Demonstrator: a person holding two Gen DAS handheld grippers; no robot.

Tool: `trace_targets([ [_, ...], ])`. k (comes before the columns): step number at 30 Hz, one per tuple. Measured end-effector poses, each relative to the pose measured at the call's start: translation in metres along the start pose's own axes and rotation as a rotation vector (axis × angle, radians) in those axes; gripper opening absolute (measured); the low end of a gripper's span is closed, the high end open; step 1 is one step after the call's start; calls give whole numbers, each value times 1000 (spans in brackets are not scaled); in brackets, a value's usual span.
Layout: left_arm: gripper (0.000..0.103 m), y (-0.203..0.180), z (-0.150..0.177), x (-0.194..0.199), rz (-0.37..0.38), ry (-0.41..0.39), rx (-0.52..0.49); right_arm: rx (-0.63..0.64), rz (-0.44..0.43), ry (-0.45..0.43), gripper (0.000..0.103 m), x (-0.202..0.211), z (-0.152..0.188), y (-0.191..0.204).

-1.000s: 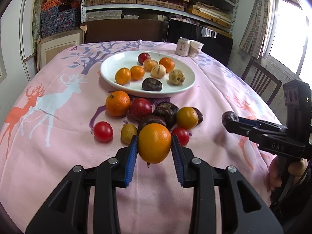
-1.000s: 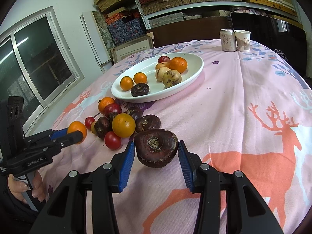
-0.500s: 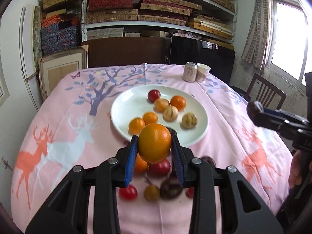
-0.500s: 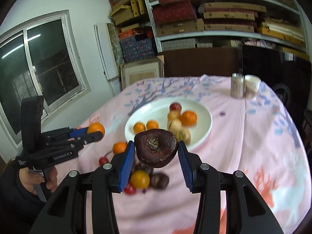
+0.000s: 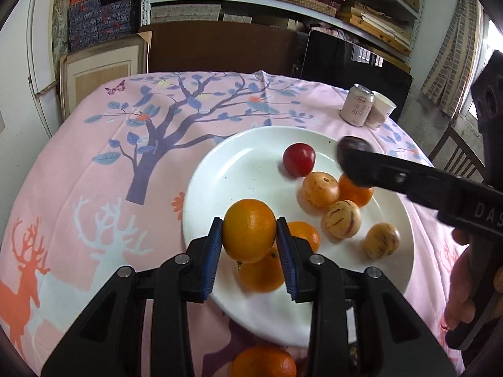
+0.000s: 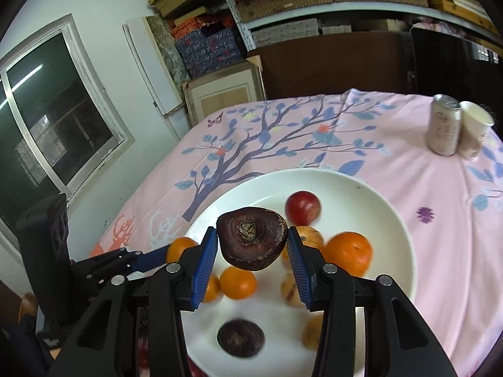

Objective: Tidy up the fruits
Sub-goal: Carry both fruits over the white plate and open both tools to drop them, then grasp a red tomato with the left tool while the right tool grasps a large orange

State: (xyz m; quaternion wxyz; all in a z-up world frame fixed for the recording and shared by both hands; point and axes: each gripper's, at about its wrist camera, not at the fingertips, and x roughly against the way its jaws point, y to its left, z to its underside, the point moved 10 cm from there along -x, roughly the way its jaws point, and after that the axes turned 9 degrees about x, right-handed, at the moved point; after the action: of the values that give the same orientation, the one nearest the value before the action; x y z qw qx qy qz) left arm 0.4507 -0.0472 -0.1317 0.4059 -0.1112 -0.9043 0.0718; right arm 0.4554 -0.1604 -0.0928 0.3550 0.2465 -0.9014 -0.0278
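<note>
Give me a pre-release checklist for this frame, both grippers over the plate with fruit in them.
1. Left gripper clamps the round orange fruit: ok.
2. Right gripper clamps the dark purple-brown wrinkled fruit: ok.
3. Both fruits are above the white round plate: ok.
4. Bare plate directly under the orange: not ok, a small tangerine lies beneath.
5. Height above the plate: cannot tell.
6. Grippers apart from each other: ok.
</note>
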Motion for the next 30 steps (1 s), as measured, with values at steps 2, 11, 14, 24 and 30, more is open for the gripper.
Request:
trace_targets([
  [2,36,0,-1,-5,-8,4,1,8,-6,6,57,-10,-5,4],
  [11,66,2,-5,45,16,-94,32,5,0,-71,64,37,-5,9],
  [14,66,0,11,65,34,-88,26,4,3,-70,64,58,12,9],
  [24,77,-3,116,120,16,-45,-89,21,21,2,64,105,122,30],
  [30,77,20,155,125,-40,-29,-82,-9,28,-38,64,127,172,34],
])
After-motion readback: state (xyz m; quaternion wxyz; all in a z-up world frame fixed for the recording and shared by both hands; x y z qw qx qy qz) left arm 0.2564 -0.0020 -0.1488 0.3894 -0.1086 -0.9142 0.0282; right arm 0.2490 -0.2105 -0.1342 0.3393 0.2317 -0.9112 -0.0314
